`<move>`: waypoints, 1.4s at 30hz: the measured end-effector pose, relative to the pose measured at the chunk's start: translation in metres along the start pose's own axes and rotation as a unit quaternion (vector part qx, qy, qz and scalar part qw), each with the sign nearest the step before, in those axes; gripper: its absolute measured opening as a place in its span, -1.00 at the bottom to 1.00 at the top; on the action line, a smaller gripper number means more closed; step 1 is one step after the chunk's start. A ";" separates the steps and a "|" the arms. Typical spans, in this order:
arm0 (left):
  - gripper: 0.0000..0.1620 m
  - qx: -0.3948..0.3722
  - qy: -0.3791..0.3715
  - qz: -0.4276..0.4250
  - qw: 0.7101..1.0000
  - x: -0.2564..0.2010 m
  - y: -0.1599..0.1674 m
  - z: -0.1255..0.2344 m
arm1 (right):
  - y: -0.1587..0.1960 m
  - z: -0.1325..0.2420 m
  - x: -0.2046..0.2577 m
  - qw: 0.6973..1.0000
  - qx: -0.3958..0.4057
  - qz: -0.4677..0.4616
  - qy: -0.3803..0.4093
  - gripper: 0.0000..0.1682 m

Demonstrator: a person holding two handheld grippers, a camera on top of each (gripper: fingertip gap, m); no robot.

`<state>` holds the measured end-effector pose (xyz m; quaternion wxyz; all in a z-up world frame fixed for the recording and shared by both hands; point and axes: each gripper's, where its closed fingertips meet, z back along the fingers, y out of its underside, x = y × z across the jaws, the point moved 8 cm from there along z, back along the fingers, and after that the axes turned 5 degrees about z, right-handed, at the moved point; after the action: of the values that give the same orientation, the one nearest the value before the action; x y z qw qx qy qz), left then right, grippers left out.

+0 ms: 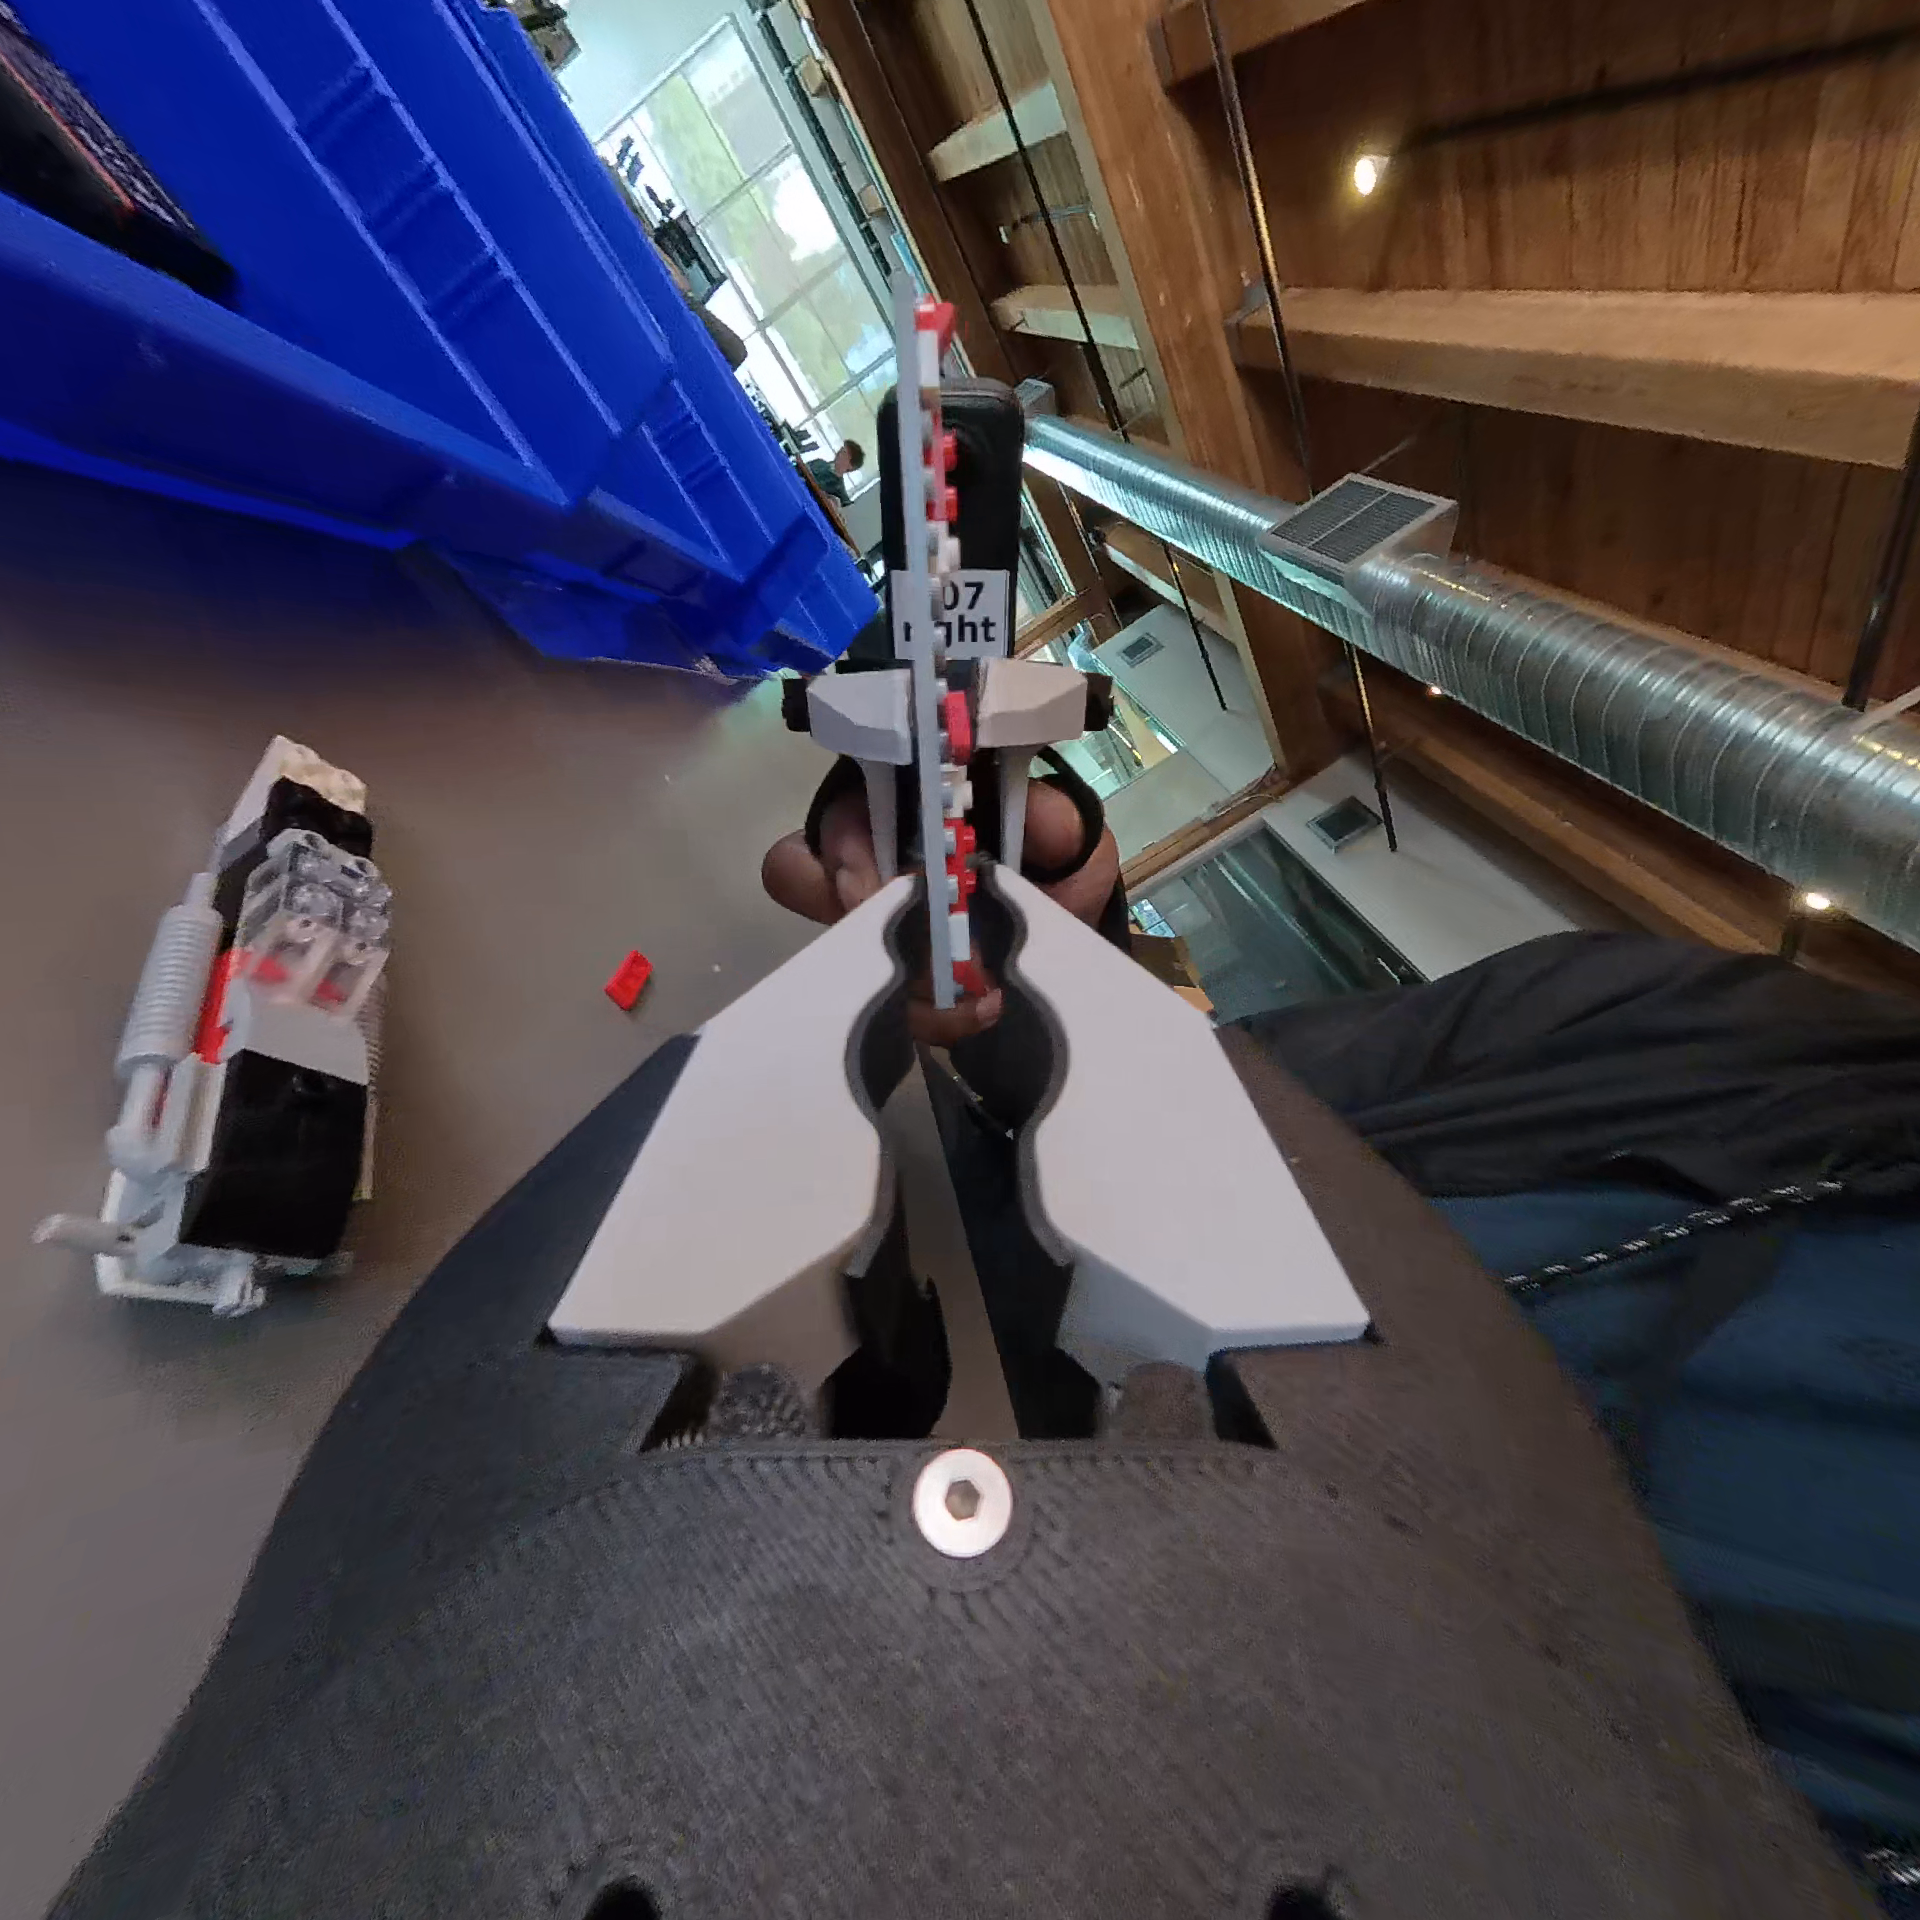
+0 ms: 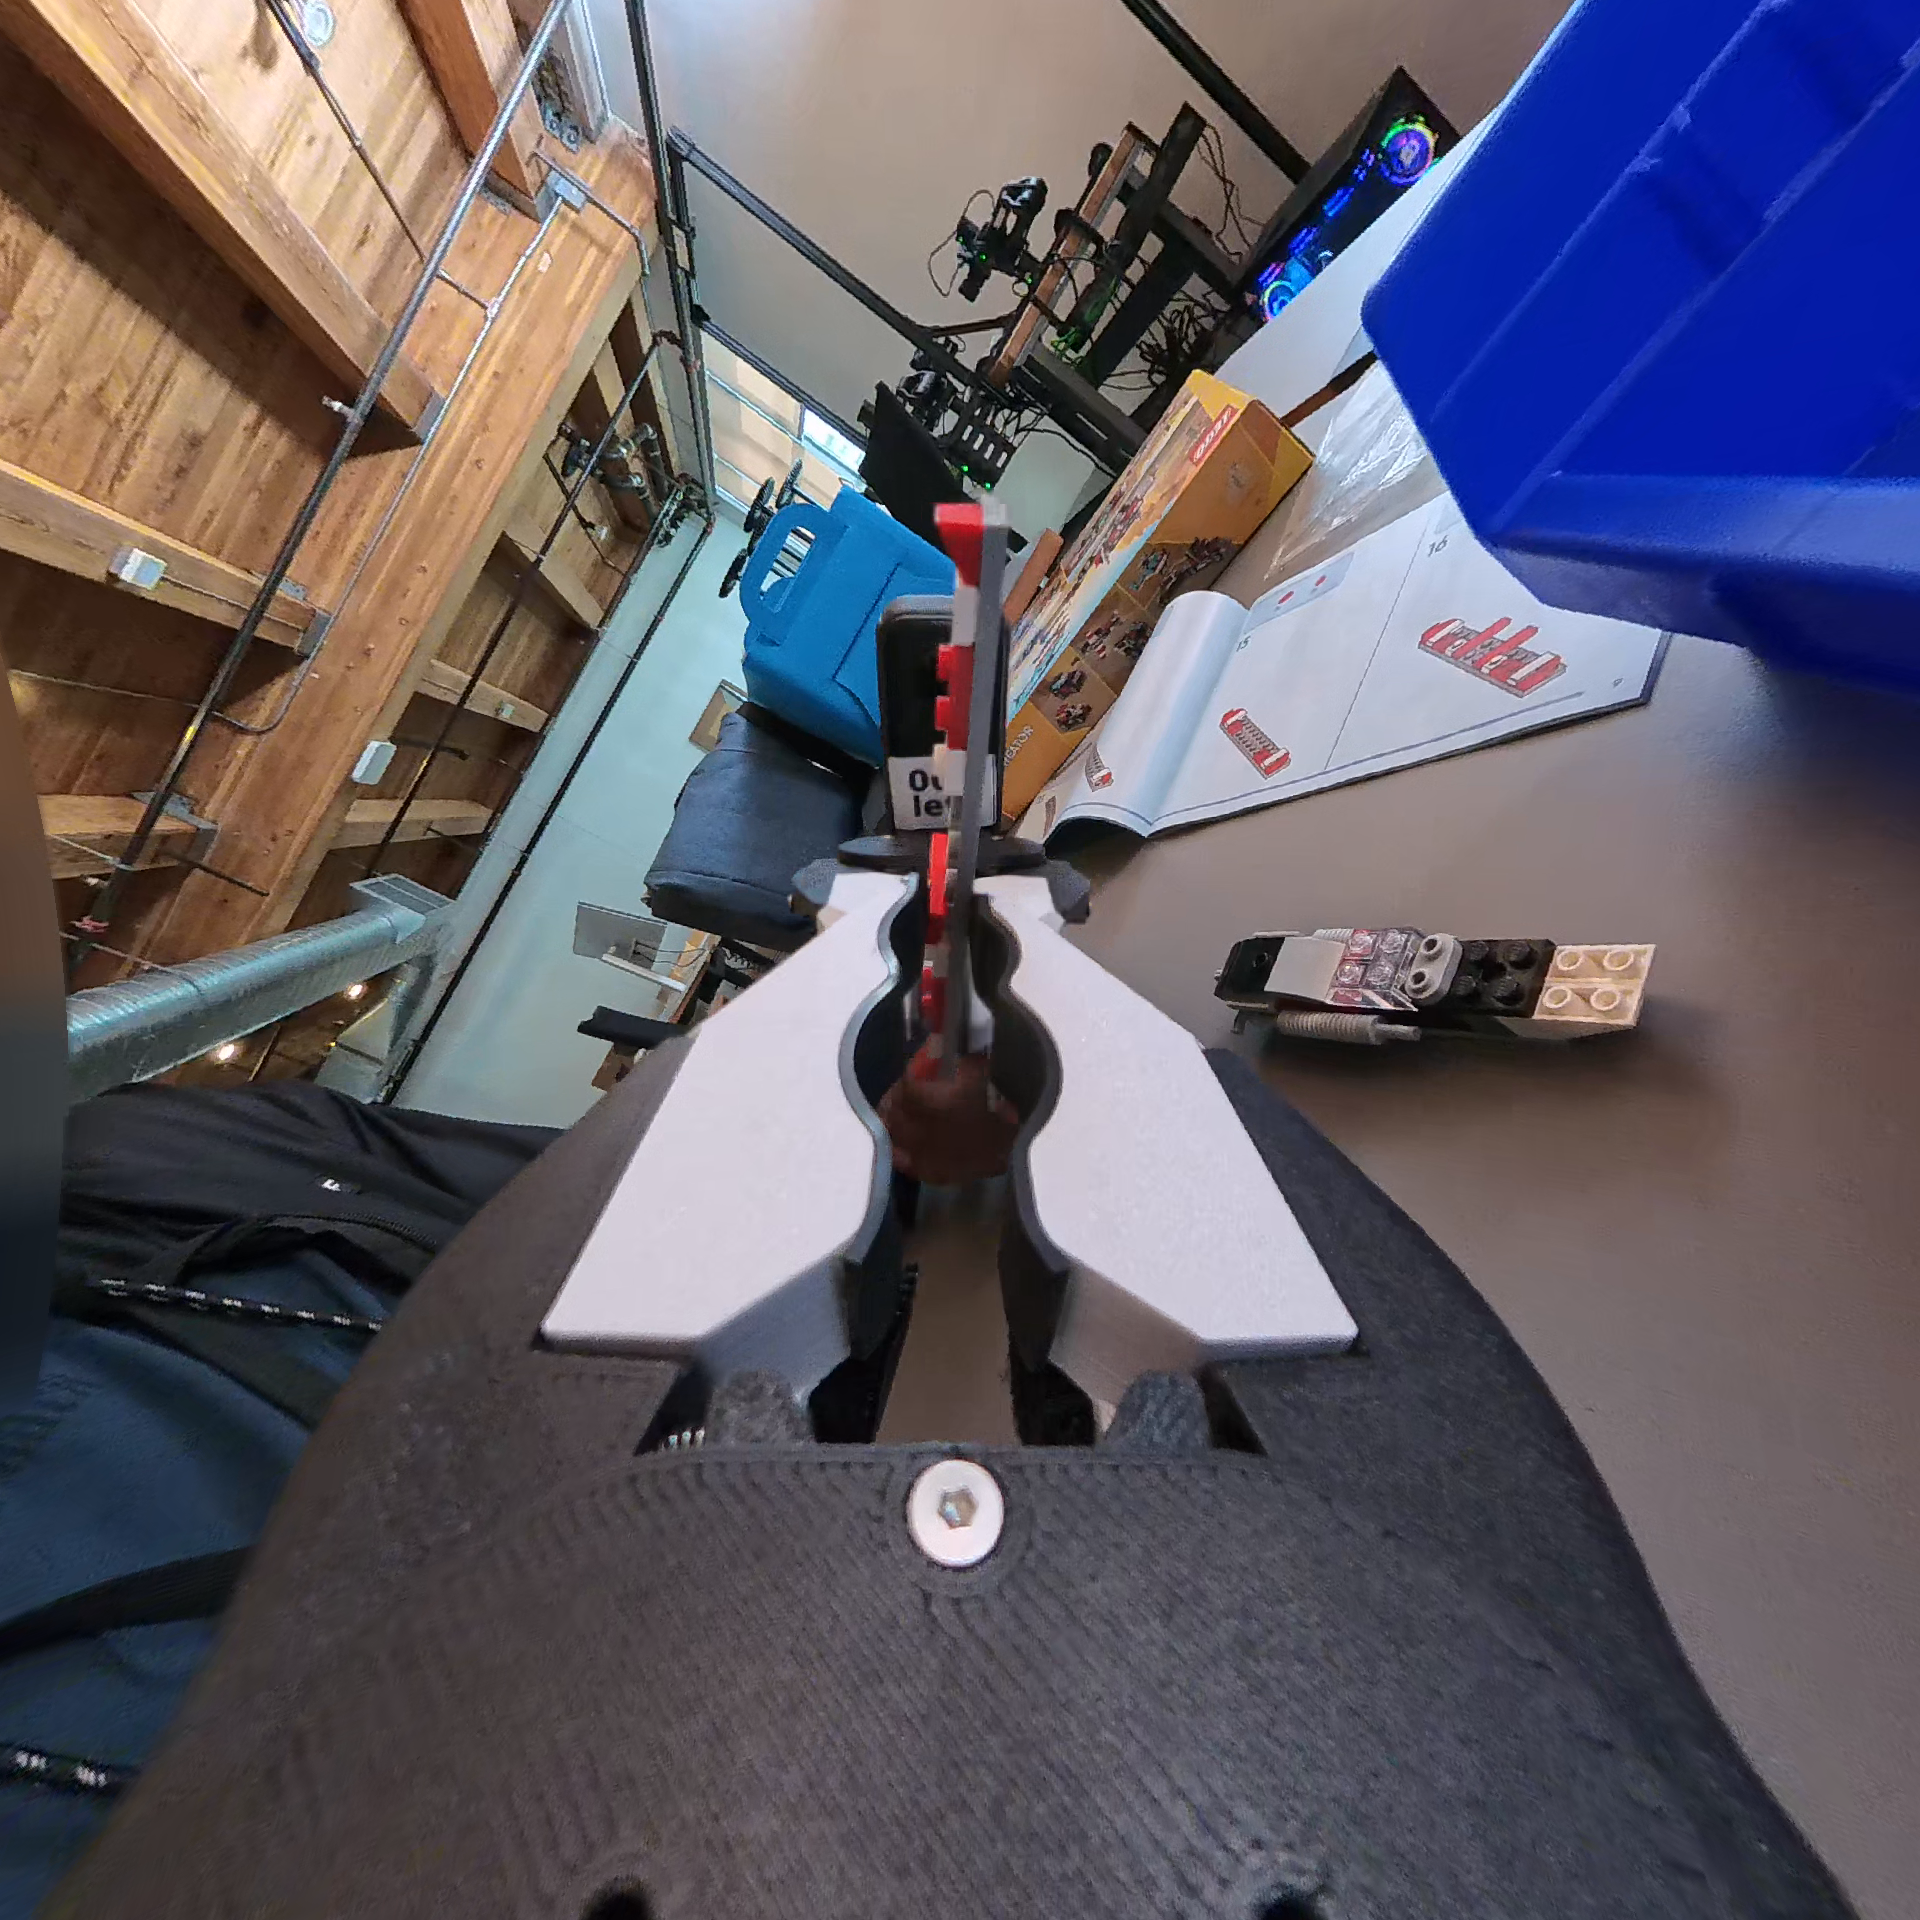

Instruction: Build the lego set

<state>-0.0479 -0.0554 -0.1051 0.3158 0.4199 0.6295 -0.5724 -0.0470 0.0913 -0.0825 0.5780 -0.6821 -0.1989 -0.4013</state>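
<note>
Grey plate (image 1: pixel 928 665) with red bricks (image 1: pixel 951 717) sits edge-on between my two grippers, above the table (image 1: pixel 520 831). Left gripper (image 1: pixel 951 914) and right gripper (image 2: pixel 951 925) both look closed on it from opposite ends, probably bracing it for pressing. Half-built model (image 2: pixel 1434 982) lies aside, loose red piece (image 1: pixel 629 979) near it.

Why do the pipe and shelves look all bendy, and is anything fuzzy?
Left wrist view: the wide lens curves the silver pipe and blue bins; the black-and-grey Lego model is slightly smeared. Right wrist view: the grey plate with red bricks looks soft up close, and the left edge darkens.
</note>
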 end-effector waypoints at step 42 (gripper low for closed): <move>-0.91 0.038 -0.020 -0.016 0.999 0.002 0.005 -0.001 | 0.006 0.006 0.001 0.998 0.049 0.009 0.028 -0.92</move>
<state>-0.0445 -0.0537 -0.1090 0.3030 0.4104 0.6073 -0.6090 -0.0404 0.0950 -0.0855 0.6199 -0.6430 -0.1958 -0.4049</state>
